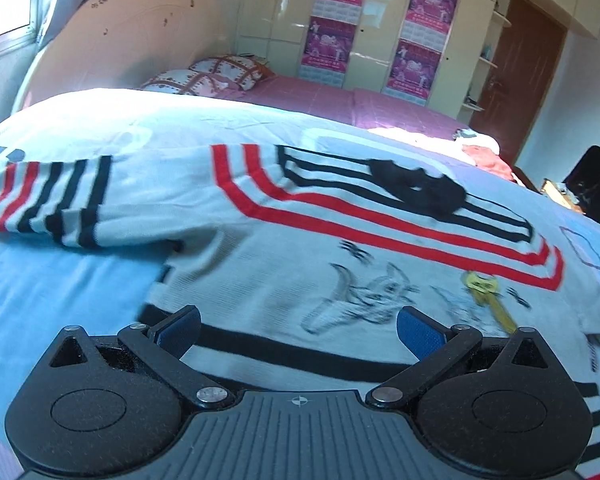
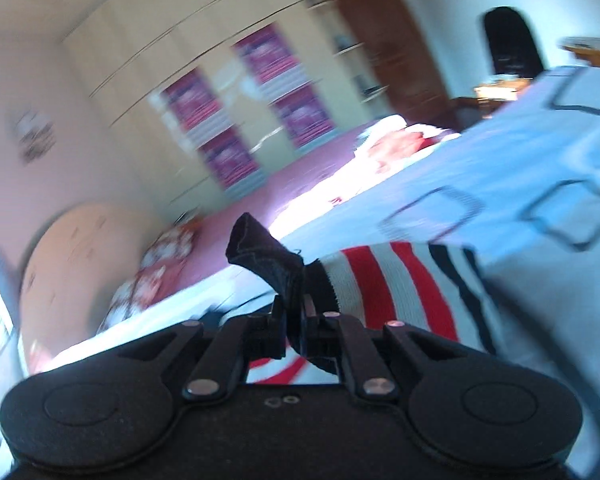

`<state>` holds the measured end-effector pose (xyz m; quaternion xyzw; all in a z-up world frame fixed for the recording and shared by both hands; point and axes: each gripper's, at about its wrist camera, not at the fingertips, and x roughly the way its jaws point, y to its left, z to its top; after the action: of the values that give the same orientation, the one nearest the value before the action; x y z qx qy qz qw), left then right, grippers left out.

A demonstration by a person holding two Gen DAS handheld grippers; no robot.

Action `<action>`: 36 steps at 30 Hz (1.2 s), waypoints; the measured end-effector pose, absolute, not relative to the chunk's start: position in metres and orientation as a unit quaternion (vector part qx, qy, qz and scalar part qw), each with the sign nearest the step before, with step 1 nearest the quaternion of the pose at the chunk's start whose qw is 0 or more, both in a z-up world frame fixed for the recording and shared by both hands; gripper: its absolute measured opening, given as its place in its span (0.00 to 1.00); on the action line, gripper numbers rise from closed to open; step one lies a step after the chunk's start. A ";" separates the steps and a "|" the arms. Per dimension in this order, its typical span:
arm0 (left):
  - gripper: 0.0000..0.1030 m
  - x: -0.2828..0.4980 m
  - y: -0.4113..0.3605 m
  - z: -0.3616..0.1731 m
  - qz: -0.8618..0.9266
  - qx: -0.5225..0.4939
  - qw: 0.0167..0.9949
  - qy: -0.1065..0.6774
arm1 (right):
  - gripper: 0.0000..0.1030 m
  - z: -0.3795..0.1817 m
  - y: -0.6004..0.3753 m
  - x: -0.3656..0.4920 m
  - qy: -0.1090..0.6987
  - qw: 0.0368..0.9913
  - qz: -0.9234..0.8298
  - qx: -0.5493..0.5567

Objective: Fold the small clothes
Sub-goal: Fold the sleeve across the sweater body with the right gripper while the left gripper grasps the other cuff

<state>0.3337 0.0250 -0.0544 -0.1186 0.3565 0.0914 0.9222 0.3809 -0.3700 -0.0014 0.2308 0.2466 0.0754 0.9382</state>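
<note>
a small white knitted sweater with red and black stripes (image 1: 340,248) is spread flat on a pale blue bedspread with dark square outlines (image 1: 60,276), so that its parts can be turned inward. the left gripper (image 1: 298,330) is held wide open and empty just above the hem, probably so that the body can be pinned or taken. the right gripper (image 2: 294,320) is clamped on the dark cuff (image 2: 268,256) of a striped sleeve, which is raised, apparently for folding across. pink patterned pillows (image 1: 220,76) and a heap of reddish clothes (image 1: 488,158) are well apart; nothing is seen in the way.
</note>
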 end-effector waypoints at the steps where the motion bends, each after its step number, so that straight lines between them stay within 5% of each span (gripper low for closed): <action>1: 1.00 0.336 0.035 -0.055 0.090 -0.124 0.922 0.355 | 0.07 -0.003 -0.347 0.387 0.253 0.937 0.090 0.221; 11: 1.00 0.351 0.098 -0.063 0.103 -0.135 0.918 0.358 | 0.07 -0.045 -0.201 0.423 0.317 0.919 0.144 0.186; 16: 1.00 0.362 0.095 -0.069 0.083 -0.143 0.915 0.368 | 0.32 -0.067 -0.180 0.418 0.352 0.914 0.147 0.137; 18: 1.00 0.370 0.088 -0.070 0.045 -0.159 0.917 0.364 | 0.50 -0.051 -0.188 0.400 0.321 0.927 0.143 0.131; 22: 0.99 0.391 0.054 -0.070 -0.036 -0.193 0.916 0.350 | 0.52 -0.025 -0.233 0.363 0.262 0.944 0.124 0.156; 25: 0.70 0.416 0.025 -0.079 -0.095 -0.241 0.895 0.364 | 0.52 -0.014 -0.270 0.346 0.253 0.950 0.086 0.164; 32: 0.66 0.467 -0.028 -0.111 -0.128 -0.283 0.865 0.394 | 0.52 -0.018 -0.326 0.326 0.253 0.950 0.020 0.183; 33: 0.57 0.473 -0.034 -0.113 -0.127 -0.276 0.869 0.391 | 0.52 -0.019 -0.331 0.323 0.254 0.949 0.012 0.186; 34: 0.12 0.480 -0.039 -0.115 -0.128 -0.269 0.868 0.397 | 0.52 -0.022 -0.337 0.324 0.256 0.948 0.003 0.190; 36: 0.05 0.487 -0.041 -0.115 -0.127 -0.265 0.871 0.395 | 0.52 -0.025 -0.344 0.322 0.256 0.947 -0.007 0.196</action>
<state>0.4870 -0.0412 -0.1154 -0.2647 0.3948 -0.1270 0.8706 0.3221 -0.3439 -0.0246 0.1956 0.2559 -0.0070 0.9467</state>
